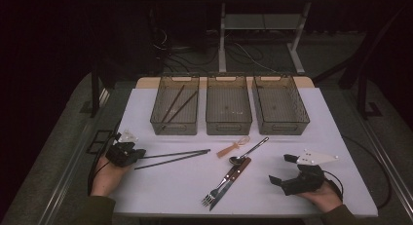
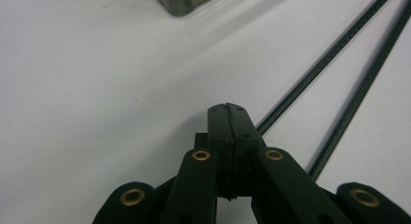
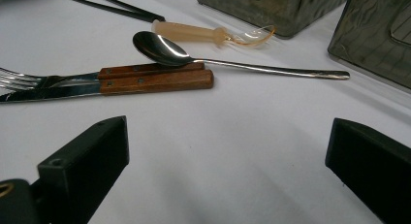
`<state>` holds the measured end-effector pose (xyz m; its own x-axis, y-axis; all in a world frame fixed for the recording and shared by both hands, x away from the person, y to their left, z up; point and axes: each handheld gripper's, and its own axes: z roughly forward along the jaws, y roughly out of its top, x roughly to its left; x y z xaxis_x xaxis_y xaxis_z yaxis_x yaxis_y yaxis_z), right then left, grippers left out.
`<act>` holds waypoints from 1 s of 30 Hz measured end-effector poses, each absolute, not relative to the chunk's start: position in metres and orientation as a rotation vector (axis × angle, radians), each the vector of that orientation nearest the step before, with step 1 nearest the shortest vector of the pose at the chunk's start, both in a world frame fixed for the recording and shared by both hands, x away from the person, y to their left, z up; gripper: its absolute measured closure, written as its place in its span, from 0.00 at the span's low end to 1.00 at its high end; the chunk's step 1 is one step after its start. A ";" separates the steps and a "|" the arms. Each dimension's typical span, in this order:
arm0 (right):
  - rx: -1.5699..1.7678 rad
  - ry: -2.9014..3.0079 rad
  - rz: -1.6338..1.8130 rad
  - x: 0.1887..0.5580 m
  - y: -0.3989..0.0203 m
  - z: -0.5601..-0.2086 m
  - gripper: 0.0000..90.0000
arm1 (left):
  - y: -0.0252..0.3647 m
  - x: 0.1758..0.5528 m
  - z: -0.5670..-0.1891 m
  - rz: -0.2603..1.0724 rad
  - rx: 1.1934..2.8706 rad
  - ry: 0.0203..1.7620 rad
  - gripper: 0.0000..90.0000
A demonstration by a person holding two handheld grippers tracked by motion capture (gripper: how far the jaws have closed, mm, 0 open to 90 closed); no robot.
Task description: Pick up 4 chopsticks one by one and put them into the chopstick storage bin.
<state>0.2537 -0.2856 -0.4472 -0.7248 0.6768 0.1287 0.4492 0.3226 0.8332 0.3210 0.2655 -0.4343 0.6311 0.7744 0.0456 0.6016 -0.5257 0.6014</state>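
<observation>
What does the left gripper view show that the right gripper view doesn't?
Left gripper view: the left gripper with its fingers pressed shut on nothing, beside the near ends of two black chopsticks, and one bin corner.

Right gripper view: the right gripper with fingers wide apart, a metal spoon resting on the wooden handles of a knife and fork, and a translucent plastic spoon.

Both: the white table, chopsticks and bins.
</observation>
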 end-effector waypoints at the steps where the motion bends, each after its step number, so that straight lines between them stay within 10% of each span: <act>1: 1.022 2.346 1.357 0.254 -0.286 -0.447 0.02 | 0.265 0.320 -0.435 0.417 2.300 1.077 1.00; 30: 1.024 2.342 1.358 0.253 -0.286 -0.447 0.02 | 0.256 0.279 -0.432 0.296 2.322 1.044 1.00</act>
<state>0.2533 -0.2858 -0.4468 -0.7231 0.6785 0.1295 0.4493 0.3197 0.8342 0.2794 0.2558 -0.4315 0.6704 0.7414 -0.0306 0.6150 -0.5322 0.5818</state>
